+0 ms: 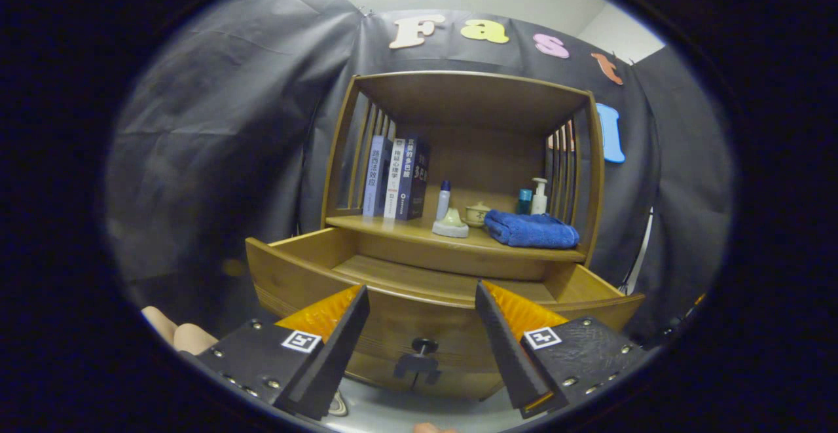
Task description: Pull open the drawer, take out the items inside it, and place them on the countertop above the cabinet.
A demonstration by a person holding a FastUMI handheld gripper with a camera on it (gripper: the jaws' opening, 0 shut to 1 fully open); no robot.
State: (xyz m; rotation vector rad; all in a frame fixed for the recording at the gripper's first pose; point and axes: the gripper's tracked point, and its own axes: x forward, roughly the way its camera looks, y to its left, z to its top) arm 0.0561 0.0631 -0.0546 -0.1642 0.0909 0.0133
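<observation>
Your gripper [422, 299] is released, its fingers spread wide and pressing on nothing, with the drawer's [419, 325] front panel showing in the gap between them. The drawer stands pulled out of the cabinet [592, 177], and its dark handle [419, 357] hangs just below the fingertips, at about 6 o'clock from the gap. From this angle you see only bare wood on the drawer floor; whether anything lies close behind the front panel you cannot tell, so I judge your best move is to lift and tip the fingers down over the front edge before you commit to a grasp.

The countertop [406, 226] above is already crowded. A blue folded towel [531, 230] lies at 1 o'clock from the fingers, with a small lidded jar [477, 214] and a pale stand [450, 225] holding a bottle [444, 198] at 12, books [398, 177] at 11, and a pump bottle [539, 197] behind the towel. The barest landing strip looks to be the front left, under the books. A hand [177, 335] sits at 8 o'clock.
</observation>
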